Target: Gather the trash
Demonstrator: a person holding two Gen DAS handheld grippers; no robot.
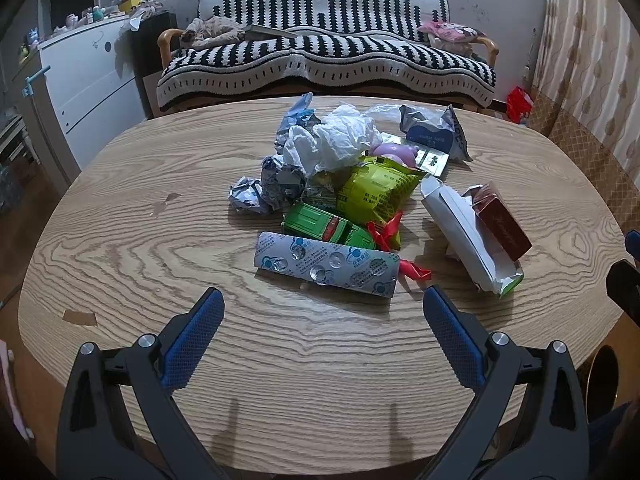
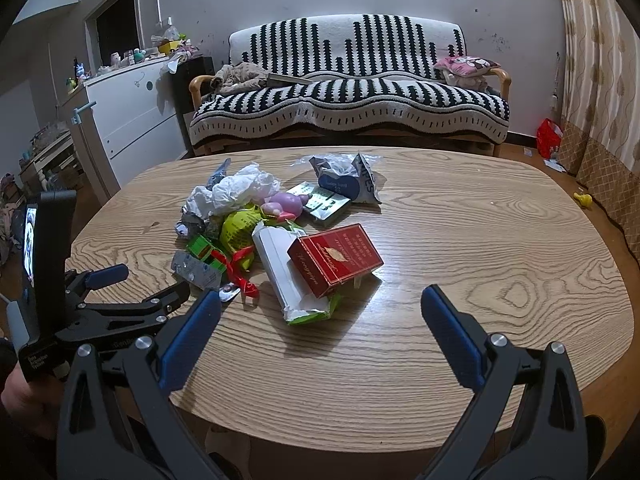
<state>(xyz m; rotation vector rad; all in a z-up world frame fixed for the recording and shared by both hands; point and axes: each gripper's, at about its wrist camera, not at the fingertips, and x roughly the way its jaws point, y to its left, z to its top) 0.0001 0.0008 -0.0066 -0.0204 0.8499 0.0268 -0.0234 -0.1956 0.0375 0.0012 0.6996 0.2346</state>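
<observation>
Trash is being left piled mid-table while both grippers are being held wide open and empty over the near edge.

The left gripper (image 1: 323,300) is being held short of the silver blister pack (image 1: 326,263), the nearest piece of the trash pile (image 1: 352,184) on the wooden table (image 1: 160,216); nothing is being gripped between its blue pads. The right gripper (image 2: 320,300) is being held equally spread, with the red cigarette box (image 2: 335,258) lying just beyond it, propped on a torn white carton (image 2: 280,276). Behind these, a yellow-green packet (image 1: 376,192), crumpled white tissue (image 1: 340,140) and what may be a pink toy (image 2: 286,204) are being kept heaped together. A striped sofa (image 2: 348,96) is being seen at the far wall.
</observation>
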